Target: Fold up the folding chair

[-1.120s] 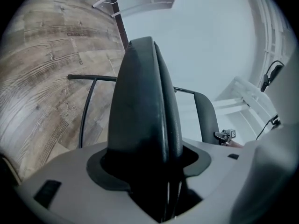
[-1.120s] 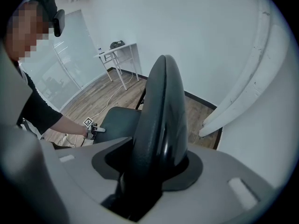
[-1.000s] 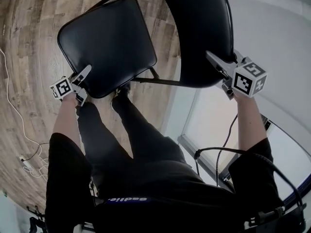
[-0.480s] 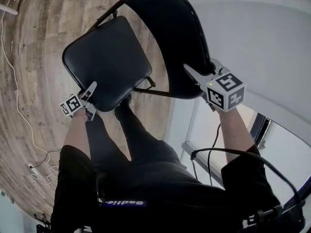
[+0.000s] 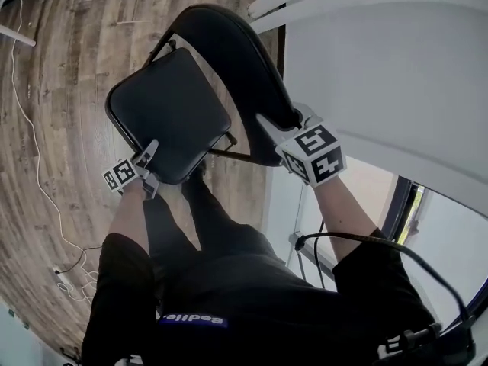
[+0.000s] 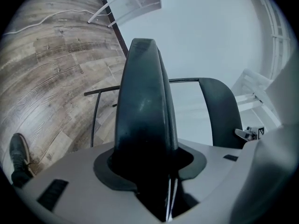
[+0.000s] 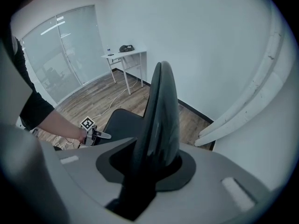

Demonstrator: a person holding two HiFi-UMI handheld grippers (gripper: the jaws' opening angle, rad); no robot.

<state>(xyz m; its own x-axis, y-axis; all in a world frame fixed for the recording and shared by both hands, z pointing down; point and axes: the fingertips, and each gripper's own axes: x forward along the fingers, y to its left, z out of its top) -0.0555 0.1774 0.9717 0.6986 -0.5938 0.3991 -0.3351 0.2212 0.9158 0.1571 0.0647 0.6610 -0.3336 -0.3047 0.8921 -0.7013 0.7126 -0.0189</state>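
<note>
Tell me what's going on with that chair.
A person stands over a black folding chair on a wood floor, with a gripper in each hand. The left gripper has the front edge of the seat between its jaws. The right gripper has the edge of the backrest between its jaws. Both pairs of jaws are closing. The chair is not yet folded: seat and backrest stand apart.

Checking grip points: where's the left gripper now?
Head view, lower left: the left gripper, jaws closing on the near edge of the chair seat, opposite the right gripper on the backrest.
</note>
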